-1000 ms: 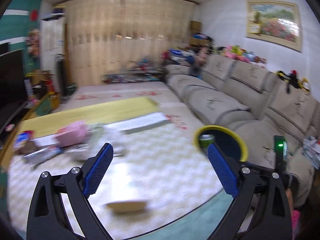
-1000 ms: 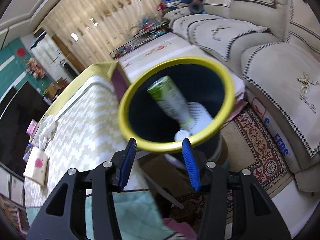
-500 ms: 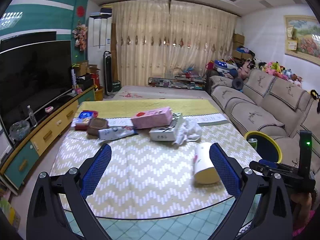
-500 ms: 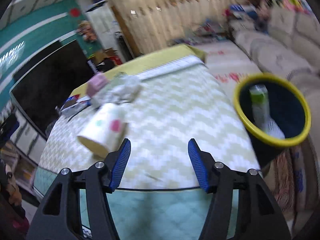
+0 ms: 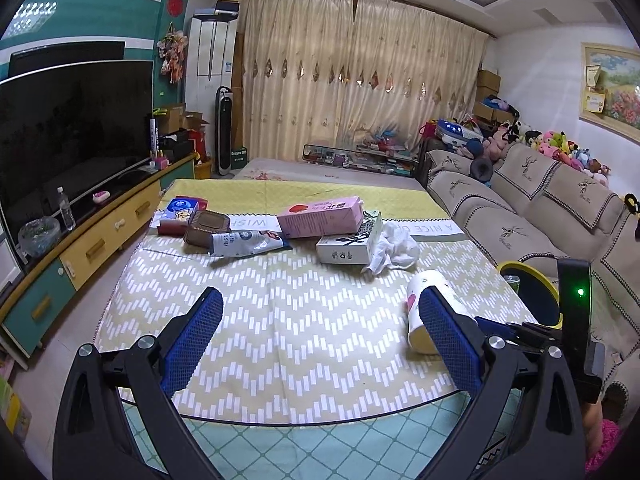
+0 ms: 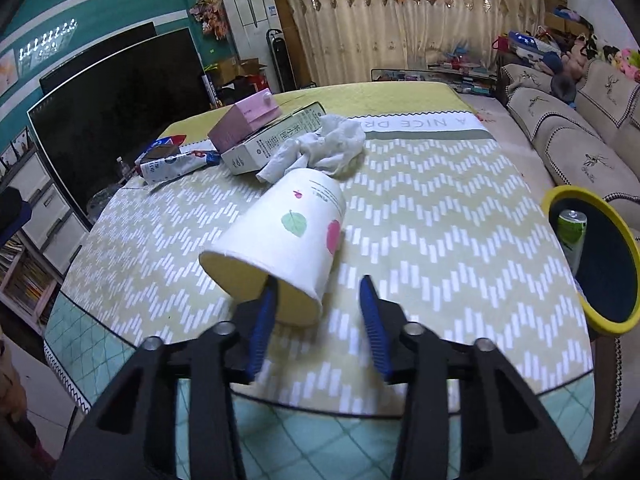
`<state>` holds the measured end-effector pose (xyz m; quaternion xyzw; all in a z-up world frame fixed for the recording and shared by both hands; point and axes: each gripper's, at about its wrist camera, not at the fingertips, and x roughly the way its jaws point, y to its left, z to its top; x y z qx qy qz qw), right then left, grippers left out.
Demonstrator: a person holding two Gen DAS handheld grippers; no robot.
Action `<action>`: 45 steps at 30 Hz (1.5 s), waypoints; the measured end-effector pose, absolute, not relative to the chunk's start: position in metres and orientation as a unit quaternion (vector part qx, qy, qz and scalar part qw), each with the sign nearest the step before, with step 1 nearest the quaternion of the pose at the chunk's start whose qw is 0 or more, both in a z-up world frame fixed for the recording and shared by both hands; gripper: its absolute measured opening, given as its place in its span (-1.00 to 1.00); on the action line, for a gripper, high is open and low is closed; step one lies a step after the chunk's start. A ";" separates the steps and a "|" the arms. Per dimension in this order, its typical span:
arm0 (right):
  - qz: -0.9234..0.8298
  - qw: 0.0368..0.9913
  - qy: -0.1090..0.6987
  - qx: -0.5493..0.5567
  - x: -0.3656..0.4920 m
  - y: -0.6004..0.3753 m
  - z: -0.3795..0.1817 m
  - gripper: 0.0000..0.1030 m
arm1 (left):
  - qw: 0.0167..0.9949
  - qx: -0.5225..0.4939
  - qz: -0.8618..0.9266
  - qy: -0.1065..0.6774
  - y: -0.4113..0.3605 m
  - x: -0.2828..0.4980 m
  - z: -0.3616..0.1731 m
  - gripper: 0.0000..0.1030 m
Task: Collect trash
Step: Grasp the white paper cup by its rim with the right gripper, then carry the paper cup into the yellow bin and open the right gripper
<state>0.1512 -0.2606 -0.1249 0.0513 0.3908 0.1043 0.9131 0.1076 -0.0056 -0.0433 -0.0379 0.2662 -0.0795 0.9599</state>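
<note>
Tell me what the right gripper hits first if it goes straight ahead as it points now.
Most likely the paper cup lying on its side: the right gripper's open jaws already straddle one side of its rim, the left jaw apparently entering the mouth, though depth is unclear.

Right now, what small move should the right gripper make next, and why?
Probably ease the right gripper slightly forward, then close. It is open, the paper cup lies on its side, and one finger already sits at the cup's open mouth, so the rim wall lies between the fingers.

I see the paper cup (image 6: 288, 236) lying on the table (image 6: 440, 240), tissue (image 6: 320, 148) behind it, trash bin (image 6: 592, 264) to the right.
</note>
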 end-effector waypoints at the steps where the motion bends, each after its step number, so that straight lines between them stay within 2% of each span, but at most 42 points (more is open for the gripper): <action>1: 0.104 0.915 0.388 0.050 0.152 -0.259 -0.123 -0.39 | 0.959 -0.038 -0.079 0.268 -0.006 0.109 -0.044 0.88; 2: 0.103 0.916 0.385 0.047 0.152 -0.259 -0.122 -0.42 | 0.959 -0.038 -0.079 0.268 -0.005 0.109 -0.045 0.88; 4: 0.101 0.917 0.383 0.043 0.154 -0.257 -0.120 -0.63 | 0.959 -0.040 -0.079 0.269 -0.004 0.111 -0.047 0.88; 7: 0.098 0.919 0.380 0.039 0.154 -0.257 -0.118 -0.82 | 0.958 -0.044 -0.078 0.271 -0.002 0.112 -0.049 0.88; 10: 0.097 0.921 0.375 0.040 0.154 -0.259 -0.115 -0.93 | 0.958 -0.046 -0.076 0.274 -0.001 0.114 -0.052 0.88; 26: 0.053 0.934 0.344 0.086 0.144 -0.316 -0.094 -0.94 | 0.957 -0.034 -0.083 0.276 -0.016 0.116 -0.052 0.88; 37: -0.068 0.931 0.324 0.151 0.146 -0.432 -0.089 -0.94 | 0.954 -0.020 -0.087 0.286 -0.032 0.130 -0.056 0.88; 45: -0.156 0.909 0.338 0.189 0.155 -0.506 -0.114 -0.94 | 0.950 -0.007 -0.095 0.297 -0.048 0.145 -0.061 0.88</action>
